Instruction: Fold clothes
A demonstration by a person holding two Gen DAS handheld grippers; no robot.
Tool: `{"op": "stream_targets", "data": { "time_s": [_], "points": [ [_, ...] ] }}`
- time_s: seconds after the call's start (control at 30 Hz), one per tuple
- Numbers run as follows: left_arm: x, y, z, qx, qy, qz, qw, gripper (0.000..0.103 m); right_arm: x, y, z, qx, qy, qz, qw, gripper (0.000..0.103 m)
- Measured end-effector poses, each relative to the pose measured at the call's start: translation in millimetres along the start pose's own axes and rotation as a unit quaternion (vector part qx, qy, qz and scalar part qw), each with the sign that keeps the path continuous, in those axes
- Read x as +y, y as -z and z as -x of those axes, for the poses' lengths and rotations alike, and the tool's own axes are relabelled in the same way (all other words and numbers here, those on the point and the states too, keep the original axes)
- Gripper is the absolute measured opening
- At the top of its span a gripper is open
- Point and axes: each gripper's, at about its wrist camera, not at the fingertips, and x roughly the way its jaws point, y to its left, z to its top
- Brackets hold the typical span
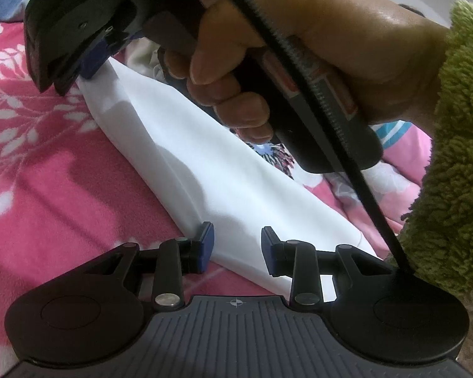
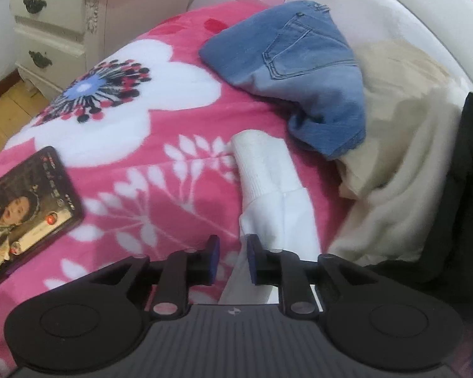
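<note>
– Where does the white garment (image 1: 205,170) lie from us?

– On the pink blanket (image 1: 47,173), drawn into one long band. From the left wrist view it runs from the right gripper (image 2: 233,260) at one end down to the left gripper (image 1: 237,247) at the other, so we stand at the two ends of its long axis

– And the grips?

– Our right gripper has its pads pulled in on the fabric, and the cloth rises towards it, so we judge it is pinching that end. Our left gripper is spread wide, with the band's edge lying between and under its fingers; it grips nothing

– What lies ahead of the right one?

– The sleeve runs straight on from its fingers, with the ribbed cuff (image 2: 255,163) at the far end, pointing at the jeans (image 2: 299,69) by the head of the bed; a cream cloth (image 2: 403,145) is heaped just beside them, and a phone (image 2: 25,208) lies well apart, towards the bed's side edge

– So which hand is nearer the work?

– Both touch or nearly touch the band; the left needs only to close where it stands, since the cloth is already in its gap

– And how far along is the folding?

– We cannot settle that; a narrow band fits a garment being gathered as well as one already folded lengthwise; what matters is that the axis runs gripper to gripper, so any fold across it would bring one end towards the other
</note>
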Motion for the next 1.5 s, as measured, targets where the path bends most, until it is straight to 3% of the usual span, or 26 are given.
{"op": "stream_targets", "data": {
  "time_s": [0.27,0.5,0.67,0.87,1.07,1.2,1.27,1.37,1.5],
  "points": [
    [2,-2,-1,0.0,0.001,0.0,1.0,0.033,-3,-1,-5,-0.013,0.026,-0.011,1.0,0.024],
    [4,-4,-3,0.0,0.002,-0.001,1.0,0.033,14,0,-7,-0.001,0.08,0.04,0.996,0.025],
    [5,-5,-4,0.0,0.001,-0.003,1.0,0.033,21,3,2,-0.012,0.101,0.043,0.994,0.038],
    [7,-7,-6,0.001,0.002,-0.002,1.0,0.033,12,9,-13,0.004,0.102,0.024,0.994,0.037],
    [9,-10,-8,0.0,0.002,-0.002,1.0,0.033,-12,13,-9,-0.02,0.072,-0.06,0.995,0.031],
    [7,-9,-6,-0.003,0.0,-0.006,1.0,0.033,-26,17,2,-0.045,0.038,-0.122,0.991,0.01],
    [10,-13,-4,-0.006,-0.002,-0.01,0.9999,0.033,-33,19,7,-0.058,0.02,-0.152,0.986,0.007],
    [-7,5,16,-0.014,-0.001,-0.017,0.9998,0.034,-41,20,16,-0.079,-0.008,-0.189,0.979,0.006],
    [-13,10,26,-0.03,0.008,-0.03,0.999,0.034,-49,22,33,-0.114,-0.069,-0.227,0.965,0.006]
  ]
}}
